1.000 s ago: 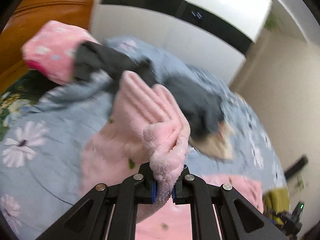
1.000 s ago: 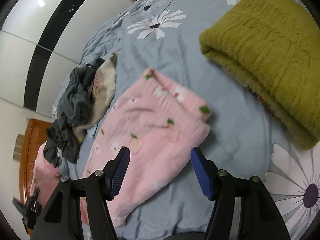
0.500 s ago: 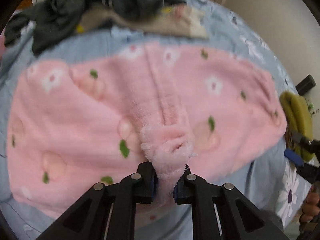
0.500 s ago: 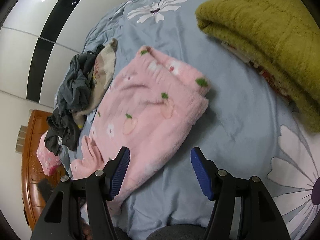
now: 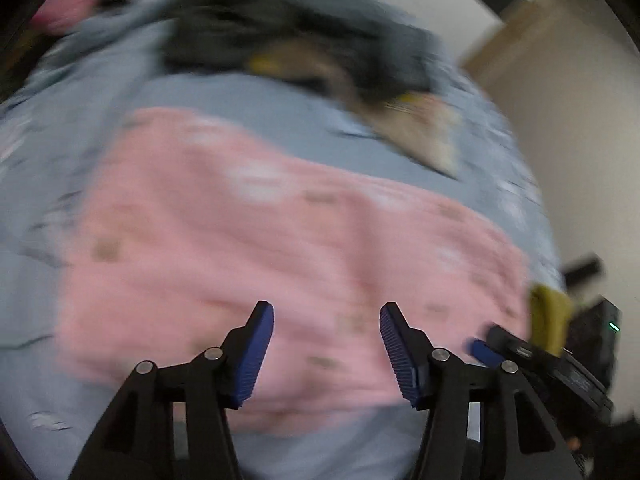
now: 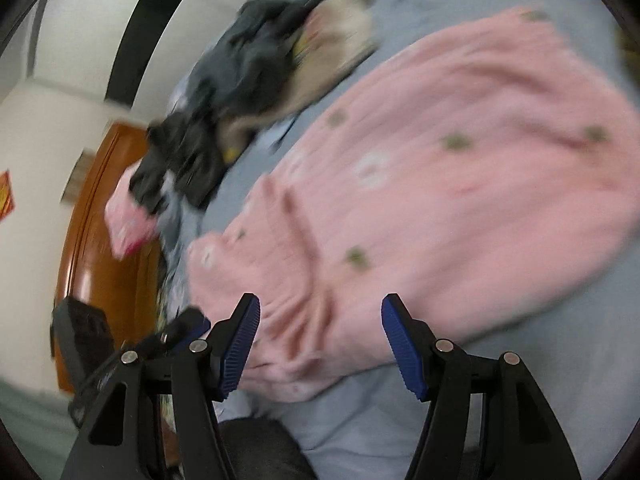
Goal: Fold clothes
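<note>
A pink fleece garment [image 5: 280, 248] with small green and white motifs lies spread flat on the blue floral bedspread [image 5: 248, 104]. It also shows in the right wrist view [image 6: 460, 184], with a folded flap at its near left end. My left gripper [image 5: 326, 344] is open and empty just above the garment's near edge. My right gripper [image 6: 320, 340] is open and empty over the garment's near left end. Both views are motion-blurred.
A pile of dark grey and beige clothes [image 5: 304, 36] lies beyond the pink garment; it also shows in the right wrist view [image 6: 256, 72]. A small pink item [image 6: 128, 224] sits near the wooden headboard [image 6: 100, 240]. An olive-green knit [image 5: 550, 316] lies at right.
My left gripper has let go of the pink garment and opened; the garment now lies flat. My right gripper has swung left and closer over the garment. Both cameras are moving fast.
</note>
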The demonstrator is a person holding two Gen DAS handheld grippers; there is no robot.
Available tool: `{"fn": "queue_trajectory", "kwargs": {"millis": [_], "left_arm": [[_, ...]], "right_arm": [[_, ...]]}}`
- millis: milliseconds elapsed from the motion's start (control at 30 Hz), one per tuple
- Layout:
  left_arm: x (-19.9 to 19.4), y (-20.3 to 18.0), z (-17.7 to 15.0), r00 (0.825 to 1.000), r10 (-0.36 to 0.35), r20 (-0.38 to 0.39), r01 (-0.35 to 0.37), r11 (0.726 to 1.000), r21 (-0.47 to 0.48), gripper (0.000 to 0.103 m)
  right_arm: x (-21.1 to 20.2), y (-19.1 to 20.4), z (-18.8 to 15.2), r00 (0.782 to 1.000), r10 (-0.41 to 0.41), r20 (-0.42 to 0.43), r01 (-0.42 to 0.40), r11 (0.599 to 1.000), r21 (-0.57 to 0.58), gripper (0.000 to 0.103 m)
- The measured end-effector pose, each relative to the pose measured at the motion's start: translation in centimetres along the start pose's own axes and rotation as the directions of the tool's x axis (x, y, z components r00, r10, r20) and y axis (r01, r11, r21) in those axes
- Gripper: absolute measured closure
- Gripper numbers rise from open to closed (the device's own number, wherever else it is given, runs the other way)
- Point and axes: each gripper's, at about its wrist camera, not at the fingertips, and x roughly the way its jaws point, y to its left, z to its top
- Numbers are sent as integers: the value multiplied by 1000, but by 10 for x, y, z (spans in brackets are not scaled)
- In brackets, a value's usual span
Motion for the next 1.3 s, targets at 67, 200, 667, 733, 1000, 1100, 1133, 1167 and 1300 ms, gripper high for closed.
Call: {"fn": "queue_trajectory", "kwargs": {"millis": [67, 200, 667, 733, 1000, 1100, 1133, 1167, 1300], "left_arm": [[-3, 39, 3, 1000, 13, 2, -12, 992, -122, 44], [2, 92, 1, 998, 49, -28, -55, 962, -267, 44], [-8, 137, -23, 997, -68, 29, 74, 917, -391, 44], [-5, 142, -21, 995, -87, 48, 99, 914, -394, 44], [-4, 148, -23, 997, -78, 27, 82, 914, -397, 44], [-3, 145, -23, 998, -62, 19, 64, 918, -392, 44], [-3, 145, -23, 998, -59, 17, 61, 917, -394, 44], [-2, 145, -23, 998, -55, 15, 57, 917, -395, 44], [-4, 143, -23, 1000, -24, 6, 25, 925, -378, 44]], "right_arm": [[21, 9, 4, 999, -10, -34, 10, 1000, -15, 38], [54, 10, 18, 996, -30, -82, 31, 999, 8, 38], [67, 48, 36, 997, 27, -71, -27, 1000, 4, 88], [51, 68, 41, 996, 83, -31, -85, 993, -79, 89], [52, 40, 43, 999, -20, -30, 15, 987, -159, 89], [67, 14, 39, 998, -25, -53, 21, 997, -73, 89], [70, 10, 39, 998, -23, -56, 19, 998, -56, 89], [71, 9, 39, 998, -24, -56, 21, 999, -47, 89], [63, 5, 43, 998, -44, -39, 42, 998, -42, 82]]}}
